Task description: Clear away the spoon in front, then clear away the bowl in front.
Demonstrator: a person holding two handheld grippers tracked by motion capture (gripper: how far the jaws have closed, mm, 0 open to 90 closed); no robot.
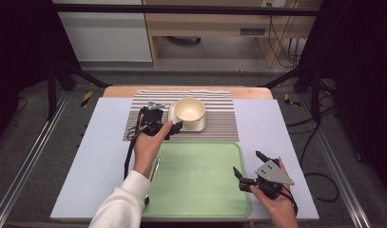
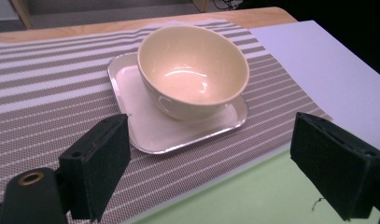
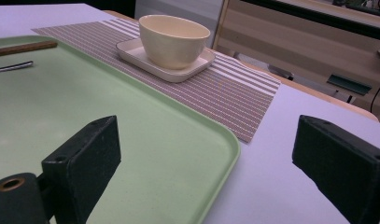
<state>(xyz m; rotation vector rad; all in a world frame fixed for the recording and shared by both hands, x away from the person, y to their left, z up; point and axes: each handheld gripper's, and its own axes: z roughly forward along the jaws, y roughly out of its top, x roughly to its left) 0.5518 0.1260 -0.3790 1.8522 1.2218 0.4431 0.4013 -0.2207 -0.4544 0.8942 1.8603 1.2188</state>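
The left gripper [image 1: 174, 129] has its jaws spread wide with nothing between them; in the left gripper view they frame the near corner of the small square plate [image 2: 145, 128] without touching it, one jaw over the striped placemat [image 2: 47, 93] and the other over the edge of the green tray [image 2: 253, 196]. That gripper points across the desk toward the plate, held level and low, with the person's left hand [image 1: 148, 145] wrapped around its body and the white sleeve [image 1: 122, 204] coming in from the bottom of the high view. The right gripper [image 1: 248, 168] also stands released, its jaws wide apart and empty, hovering over the right edge of the tray near its front corner, with the right hand [image 1: 276, 202] under it and the grey three-cornered plate on top. The cream bowl [image 1: 189, 110] sits upright on the square plate, and the plate lies on the placemat at the far side of the desk, just beyond the tray. The bowl's inside is empty and glossy. The tray's bed is bare in the middle; a spoon [image 1: 154, 170] lies at its left edge, and the right gripper view also shows a wooden stick [image 3: 24, 47] there.
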